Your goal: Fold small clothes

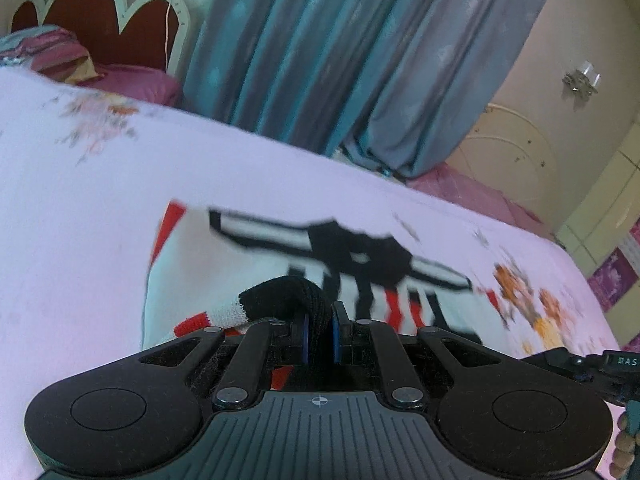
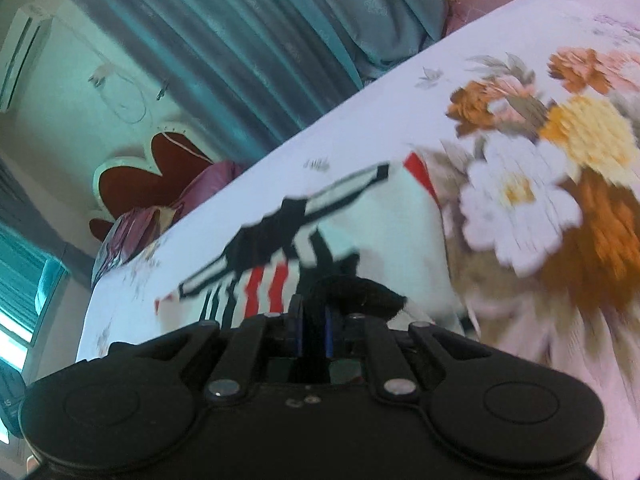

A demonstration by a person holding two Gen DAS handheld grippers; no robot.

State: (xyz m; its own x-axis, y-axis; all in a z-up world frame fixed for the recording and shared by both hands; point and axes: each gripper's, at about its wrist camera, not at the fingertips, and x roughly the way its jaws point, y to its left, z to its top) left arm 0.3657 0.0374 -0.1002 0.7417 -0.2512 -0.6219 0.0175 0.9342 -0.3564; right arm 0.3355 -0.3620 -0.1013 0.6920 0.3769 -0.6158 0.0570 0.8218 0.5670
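A small white garment point(image 1: 248, 264) with black and red stripes lies on the bed; it also shows in the right wrist view point(image 2: 384, 224). My left gripper point(image 1: 319, 334) is shut on its black-trimmed edge point(image 1: 288, 296), low over the bed. My right gripper point(image 2: 313, 330) is shut on another black-trimmed edge point(image 2: 360, 292) of the same garment. Both views are blurred by motion.
The bed has a white sheet point(image 1: 80, 200) with flower prints point(image 2: 560, 160). Purple pillows point(image 1: 60, 56) and a red scalloped headboard point(image 1: 120, 20) are at its head. Teal curtains point(image 1: 340, 60) hang behind the bed. The right gripper's body point(image 1: 608, 368) shows at the left view's right edge.
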